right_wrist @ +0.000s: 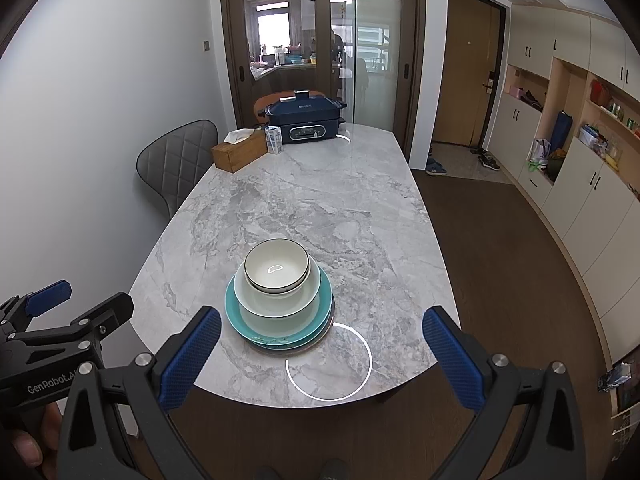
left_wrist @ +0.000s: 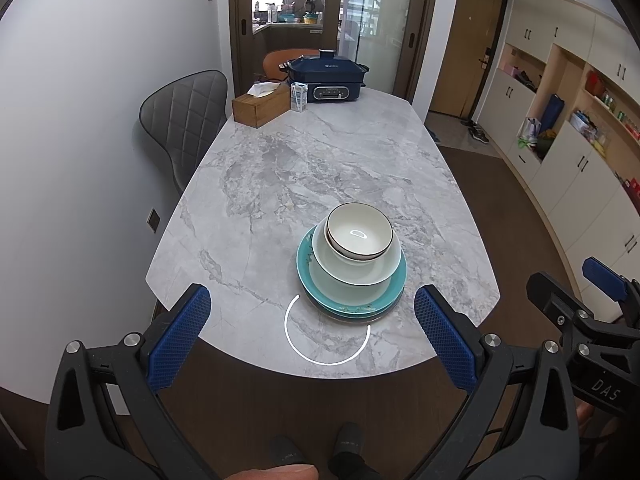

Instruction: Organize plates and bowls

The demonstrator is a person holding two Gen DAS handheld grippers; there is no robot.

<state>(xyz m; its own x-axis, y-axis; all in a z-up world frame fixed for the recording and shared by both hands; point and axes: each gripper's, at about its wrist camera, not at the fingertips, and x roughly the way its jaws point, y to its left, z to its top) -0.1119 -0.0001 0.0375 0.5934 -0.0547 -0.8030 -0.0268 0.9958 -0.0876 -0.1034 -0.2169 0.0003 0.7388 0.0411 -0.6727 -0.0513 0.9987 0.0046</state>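
One stack of dishes stands near the front end of the grey marble table [left_wrist: 320, 152]. Teal plates [left_wrist: 348, 304] form its base, a pale green plate [left_wrist: 356, 270] lies on them, and a white bowl with a dark rim [left_wrist: 358, 232] sits on top. The same teal plates [right_wrist: 276, 334] and white bowl [right_wrist: 277, 266] show in the right wrist view. My left gripper [left_wrist: 312, 328] is open, held back from the table's front edge with nothing between its fingers. My right gripper [right_wrist: 322, 344] is open too, likewise off the edge and holding nothing.
At the table's far end stand a dark blue electric cooker [left_wrist: 326, 76], a wooden tissue box [left_wrist: 260, 106] and a small carton [left_wrist: 299, 97]. A grey quilted chair [left_wrist: 186, 120] is at the left side. Cabinets [left_wrist: 580, 120] line the right wall beyond open floor.
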